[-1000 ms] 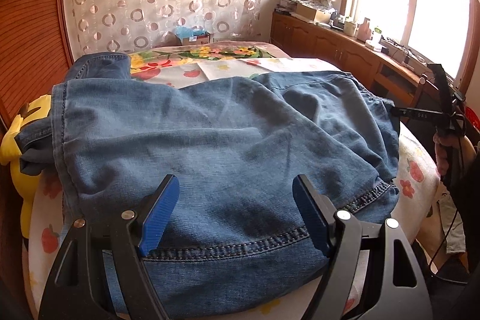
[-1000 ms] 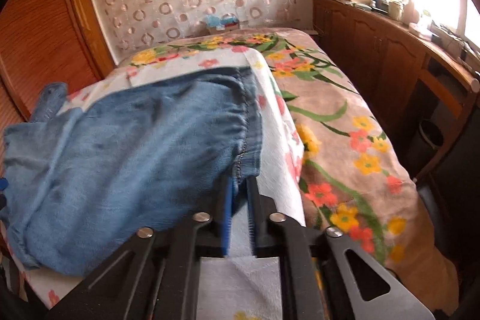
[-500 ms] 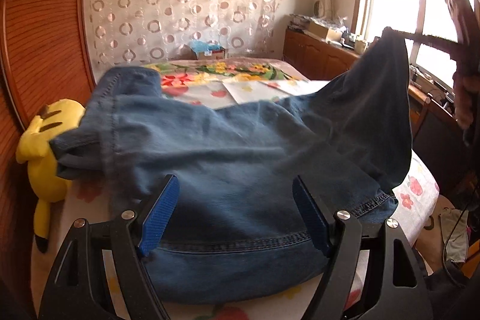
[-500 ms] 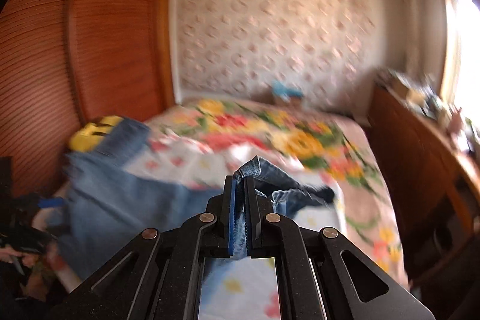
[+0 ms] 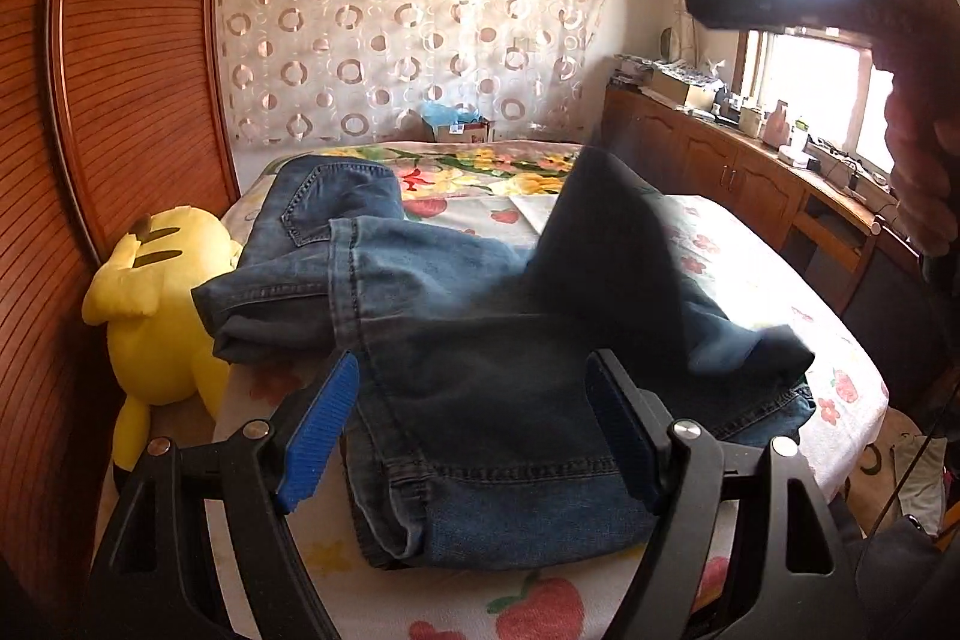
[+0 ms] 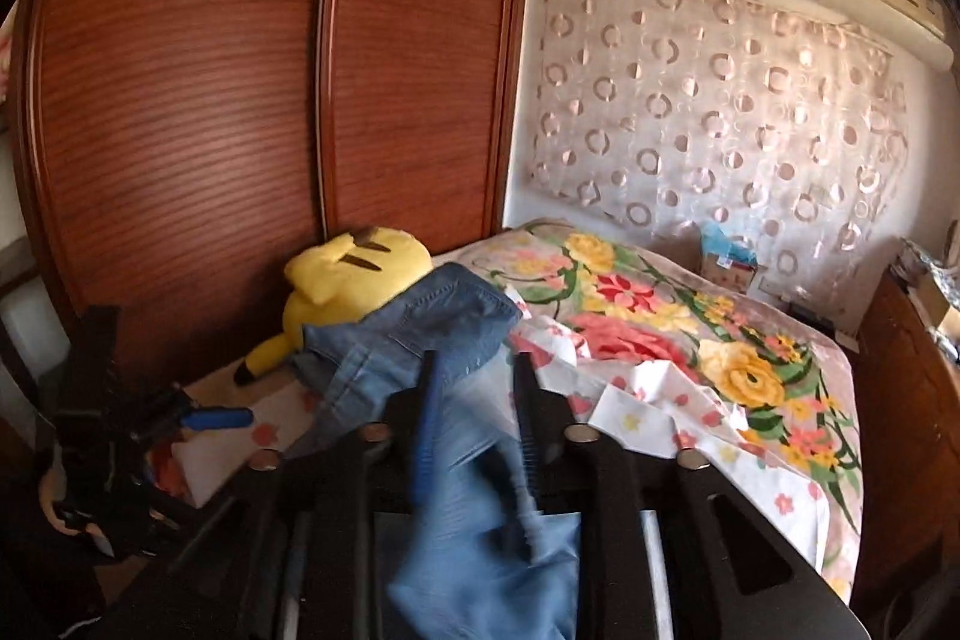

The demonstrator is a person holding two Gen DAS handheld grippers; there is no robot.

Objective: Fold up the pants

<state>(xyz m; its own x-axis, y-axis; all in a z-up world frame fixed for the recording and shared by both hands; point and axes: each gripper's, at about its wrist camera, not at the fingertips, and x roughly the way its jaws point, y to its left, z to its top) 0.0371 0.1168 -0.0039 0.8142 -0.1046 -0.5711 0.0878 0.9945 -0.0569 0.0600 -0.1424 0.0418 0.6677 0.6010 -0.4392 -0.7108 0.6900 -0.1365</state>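
Observation:
Blue denim pants (image 5: 498, 340) lie partly folded on the bed, waist end at the far left, a dark flap standing up in the middle. My left gripper (image 5: 474, 424) is open, its blue pads apart just above the near folded edge, holding nothing. In the right wrist view my right gripper (image 6: 474, 394) has its jaws parted, with blurred denim (image 6: 474, 520) falling between and below them. The right gripper also shows in the left wrist view (image 5: 780, 10), high at the right. The left gripper shows at the left of the right wrist view (image 6: 216, 418).
A yellow plush toy (image 5: 156, 304) lies at the bed's left edge against a wooden wardrobe (image 6: 240, 100). The bed has a floral cover (image 6: 690, 328) and a white fruit-print sheet (image 5: 720, 244). A wooden cabinet (image 5: 750, 172) runs under the window at right.
My right gripper lifted a pant end, carried it over to the left, and its jaws have opened. The denim flap is dropping. My left gripper has pulled back slightly and stays open.

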